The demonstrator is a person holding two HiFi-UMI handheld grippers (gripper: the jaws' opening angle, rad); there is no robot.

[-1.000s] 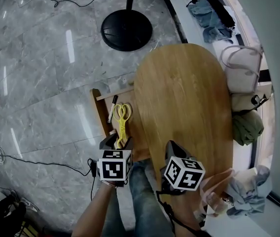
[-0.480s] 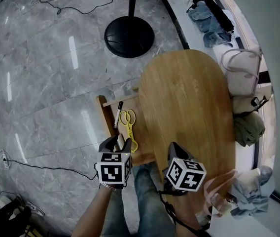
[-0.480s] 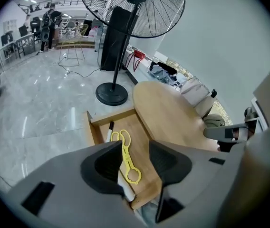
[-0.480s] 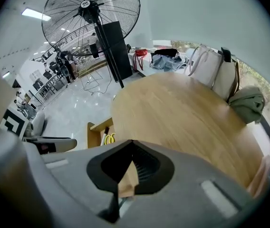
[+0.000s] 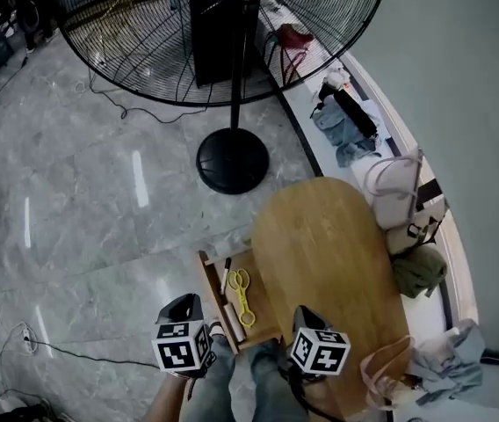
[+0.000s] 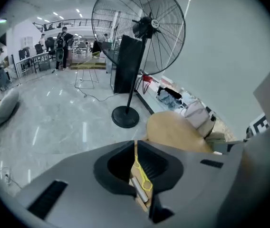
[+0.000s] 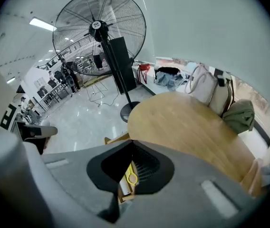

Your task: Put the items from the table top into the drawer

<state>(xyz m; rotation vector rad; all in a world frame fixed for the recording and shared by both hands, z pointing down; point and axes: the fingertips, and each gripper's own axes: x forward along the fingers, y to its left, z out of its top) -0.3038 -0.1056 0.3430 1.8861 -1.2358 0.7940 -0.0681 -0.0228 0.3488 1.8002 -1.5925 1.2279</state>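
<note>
Down by the person's knees, the left claw (image 5: 184, 306) has come up and back from the open drawer (image 5: 204, 269), where a second ago it hung low with its jaws spread beside the yellow scissors (image 5: 242, 290). Those jaws have just been closing and now meet with nothing between them. In the left gripper view the scissors show only through the slit below the tips, lying far beneath in the drawer.

The right claw (image 5: 305, 316) has drawn back as well, away from the near edge of the counter (image 5: 329, 244). Its jaws are also together and hold nothing.

The person's head has lifted too. The big pedestal fan (image 5: 223, 25) is now in sight, and both the counter and the drawer look smaller than they did.

The scissors lie in the drawer with a marker pen (image 5: 226, 275) beside them on the left and a pale, stick-like thing (image 5: 230, 308) that I cannot identify. The counter's wooden top is bare, as it was a second ago. The bags (image 5: 399, 192) sit beyond it along the wall, not on it.

To my eye the scissors have just been let go and both hands are backing off. The loading looks finished, with nothing left on top to fetch. The drawer stands open, though the task only asks that the items go in.
</note>
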